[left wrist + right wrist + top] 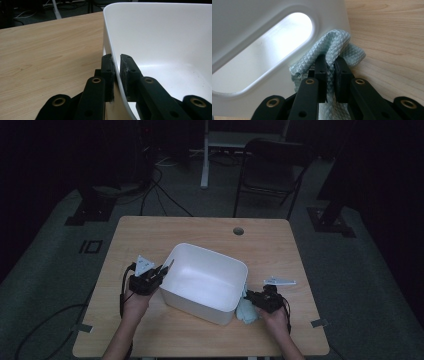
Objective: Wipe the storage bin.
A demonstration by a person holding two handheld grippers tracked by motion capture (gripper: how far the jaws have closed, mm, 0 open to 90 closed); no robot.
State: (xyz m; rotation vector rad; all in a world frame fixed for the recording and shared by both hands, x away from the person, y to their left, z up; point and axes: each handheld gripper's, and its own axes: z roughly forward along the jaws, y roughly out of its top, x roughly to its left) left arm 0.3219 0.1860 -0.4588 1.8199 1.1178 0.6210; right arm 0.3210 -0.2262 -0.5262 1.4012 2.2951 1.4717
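Observation:
A white plastic tub (192,257) stands in the middle of the wooden table (150,232). My left gripper (159,271) is shut on the tub's left rim (112,50), one jaw outside the wall and one inside. My right gripper (250,296) sits at the tub's right end, shut on a light blue waffle-textured cloth (246,311). In the right gripper view the cloth (337,45) bunches up between the jaws, right beside the tub's oval handle opening (269,47). The tub's inside (170,50) looks bare.
A round cable hole (238,231) is in the table's far edge. Beyond the table stand a dark folding chair (272,170) and a white frame leg (204,155). Cables lie on the grey floor.

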